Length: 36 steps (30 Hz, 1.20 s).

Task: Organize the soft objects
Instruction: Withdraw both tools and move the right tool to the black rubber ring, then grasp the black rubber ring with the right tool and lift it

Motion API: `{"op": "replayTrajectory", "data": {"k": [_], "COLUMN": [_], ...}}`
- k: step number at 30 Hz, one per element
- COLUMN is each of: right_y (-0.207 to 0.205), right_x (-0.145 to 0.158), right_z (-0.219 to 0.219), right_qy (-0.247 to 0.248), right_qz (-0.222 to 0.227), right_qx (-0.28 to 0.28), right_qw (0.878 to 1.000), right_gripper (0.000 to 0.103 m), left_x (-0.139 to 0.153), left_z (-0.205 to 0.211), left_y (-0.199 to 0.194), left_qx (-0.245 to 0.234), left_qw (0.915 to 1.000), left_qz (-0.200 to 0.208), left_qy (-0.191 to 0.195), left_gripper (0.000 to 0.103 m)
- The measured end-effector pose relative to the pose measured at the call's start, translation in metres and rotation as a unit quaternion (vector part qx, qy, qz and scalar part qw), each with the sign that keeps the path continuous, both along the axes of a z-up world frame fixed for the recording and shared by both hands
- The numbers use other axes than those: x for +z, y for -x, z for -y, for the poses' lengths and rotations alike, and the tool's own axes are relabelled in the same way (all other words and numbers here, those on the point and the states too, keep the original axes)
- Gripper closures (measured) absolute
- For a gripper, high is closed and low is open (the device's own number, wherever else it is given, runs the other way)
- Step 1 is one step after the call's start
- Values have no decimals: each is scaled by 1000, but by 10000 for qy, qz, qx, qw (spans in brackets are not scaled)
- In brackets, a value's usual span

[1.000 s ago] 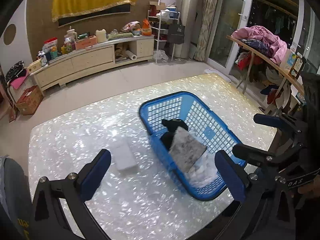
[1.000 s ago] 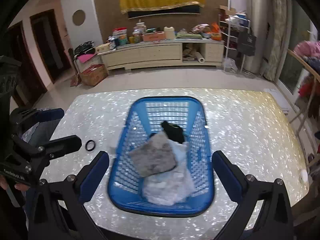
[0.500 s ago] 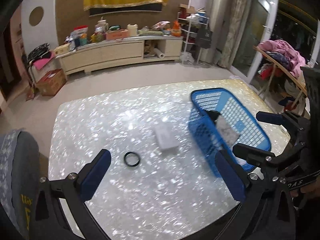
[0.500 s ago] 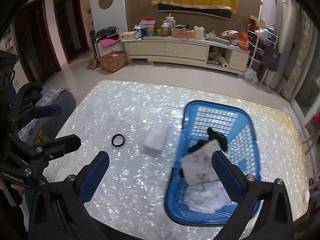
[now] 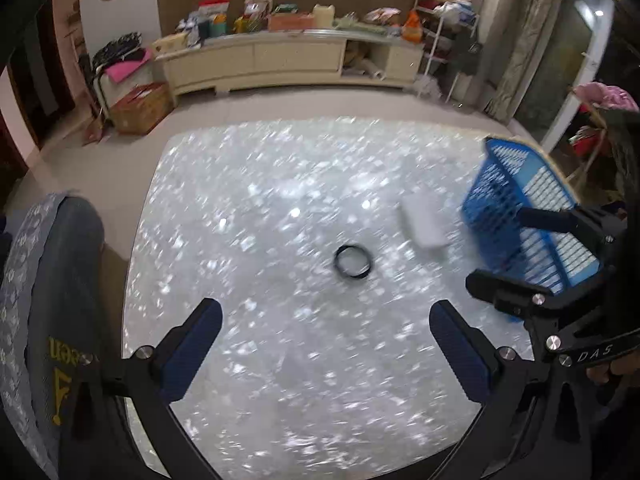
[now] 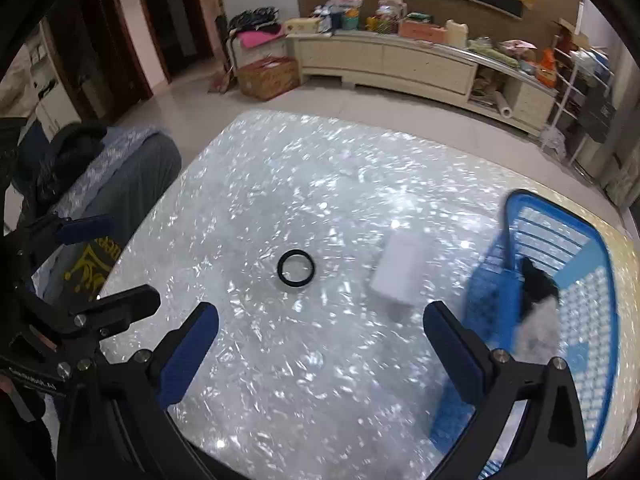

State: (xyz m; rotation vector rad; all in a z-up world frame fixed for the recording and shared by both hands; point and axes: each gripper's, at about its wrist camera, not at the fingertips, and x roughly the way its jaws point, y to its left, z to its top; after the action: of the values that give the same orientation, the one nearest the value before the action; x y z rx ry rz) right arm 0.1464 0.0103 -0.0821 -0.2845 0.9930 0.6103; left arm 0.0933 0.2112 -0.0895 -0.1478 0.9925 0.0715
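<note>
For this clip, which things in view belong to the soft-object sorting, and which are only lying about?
Part of the job:
- blue basket, with soft items inside
- black hair band on the table
- white pack beside the basket
- left gripper and right gripper, both open and empty

Lying about:
- clutter on the long cabinet
- cardboard box on the floor

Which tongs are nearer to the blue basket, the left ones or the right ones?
Right. The right tongs are beside the blue basket, one finger overlapping its wall. The left tongs are farther away, over the table.
</note>
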Motion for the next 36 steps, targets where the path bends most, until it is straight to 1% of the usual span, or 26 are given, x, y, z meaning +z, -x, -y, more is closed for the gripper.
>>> {"op": "replayTrajectory", "data": {"k": [3,5,8,10,12,14,16,19,21,24,26,27,28,30,32,33,34,36], "right_y": [-2,-8,-12,-17,-22,-27,-31,-37,-42,-50,-54,-56,-56,-56,-54,-55,-53,-50], "right_x": [-13,-26,-40,-52,-63,-73,-83,-96,-105,-115,-122,-124,-126,-127,-127,-129,-129,-129], "right_z": [-18,-29,-45,-54,-61,-65,-70,-76,-81,-83,-84,-84,-83,-84,-85,-88,-90,-94], "right_qy": [77,86,121,219,285,334,354,426,444,495,513,516,531,575,623,662,707,670], "right_qz": [-49,-161,-321,-386,-478,-567,-642,-754,-834,-881,-942,-970,-977,-872,-780,-739,-688,-694], "right_qx": [140,229,357,412,462,444,409,387,371,306,280,279,269,296,341,369,430,568], "right_qw": [9999,9996,9988,9982,9974,9968,9965,9955,9948,9944,9938,9936,9934,9941,9944,9944,9942,9937], "right_gripper": [2,7,9,10,13,17,18,24,24,30,38,40,45,52,71,76,85,92], "left_x": [-18,-30,-46,-55,-65,-73,-80,-87,-93,-98,-100,-101,-102,-103,-104,-105,-105,-103], "left_z": [-15,-24,-34,-39,-46,-51,-54,-57,-58,-56,-55,-55,-56,-56,-56,-56,-56,-56], "left_y": [-3,-6,-10,-12,-17,-22,-27,-34,-38,-42,-44,-44,-44,-45,-46,-46,-45,-45], "left_qx": [105,179,224,249,272,289,288,293,239,174,148,145,145,154,168,171,171,163], "left_qw": [9998,9994,9989,9985,9981,9978,9976,9973,9971,9972,9972,9972,9972,9971,9969,9969,9969,9972], "left_qz": [-174,-290,-422,-488,-540,-575,-611,-650,-684,-715,-724,-722,-721,-731,-755,-755,-751,-714], "left_qy": [58,42,-22,31,136,170,179,202,213,150,110,115,127,152,140,134,135,149], "left_gripper": [0,0,0,0,0,0,0,0,0,0,0,0,0,0,0,0,0,0]}}
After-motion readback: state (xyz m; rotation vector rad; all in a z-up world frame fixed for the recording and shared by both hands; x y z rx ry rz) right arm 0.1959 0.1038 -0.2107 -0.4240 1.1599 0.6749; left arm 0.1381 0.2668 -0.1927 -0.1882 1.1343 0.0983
